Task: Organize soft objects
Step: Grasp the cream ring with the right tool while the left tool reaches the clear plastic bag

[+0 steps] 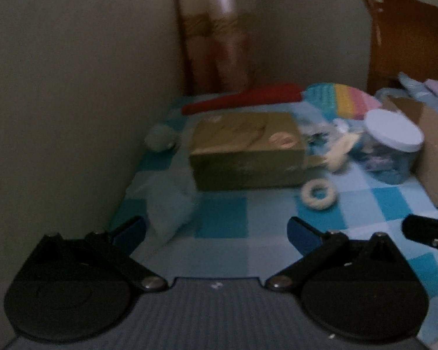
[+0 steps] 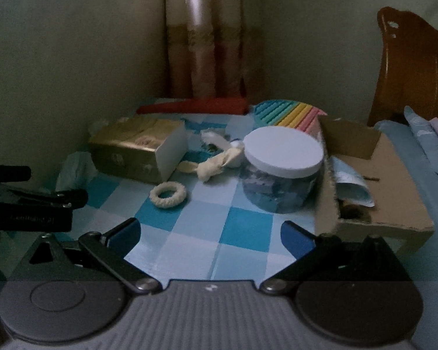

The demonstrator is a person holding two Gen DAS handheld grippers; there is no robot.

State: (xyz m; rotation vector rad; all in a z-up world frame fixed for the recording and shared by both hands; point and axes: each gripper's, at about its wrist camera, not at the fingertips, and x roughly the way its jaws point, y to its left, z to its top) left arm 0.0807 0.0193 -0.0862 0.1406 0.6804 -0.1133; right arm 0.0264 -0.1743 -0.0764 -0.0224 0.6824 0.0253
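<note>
A cream scrunchie (image 1: 319, 194) (image 2: 168, 195) lies on the blue checked cloth (image 1: 222, 218) (image 2: 242, 230). A cream knotted headband (image 2: 216, 160) (image 1: 340, 150) lies behind it, beside a clear jar with a white lid (image 2: 283, 169) (image 1: 392, 148). A gold box (image 1: 245, 154) (image 2: 137, 151) sits to the left. My left gripper (image 1: 217, 233) is open and empty, low over the cloth in front of the gold box. My right gripper (image 2: 210, 233) is open and empty, in front of the scrunchie and the jar.
An open cardboard box (image 2: 373, 186) (image 1: 429, 157) stands at the right. A rainbow pop toy (image 2: 289, 113) and a red item (image 2: 195, 105) lie at the back by the curtain (image 2: 207, 43). A pale bag (image 1: 169, 204) lies left. Wall on the left, wooden headboard (image 2: 417, 67) right.
</note>
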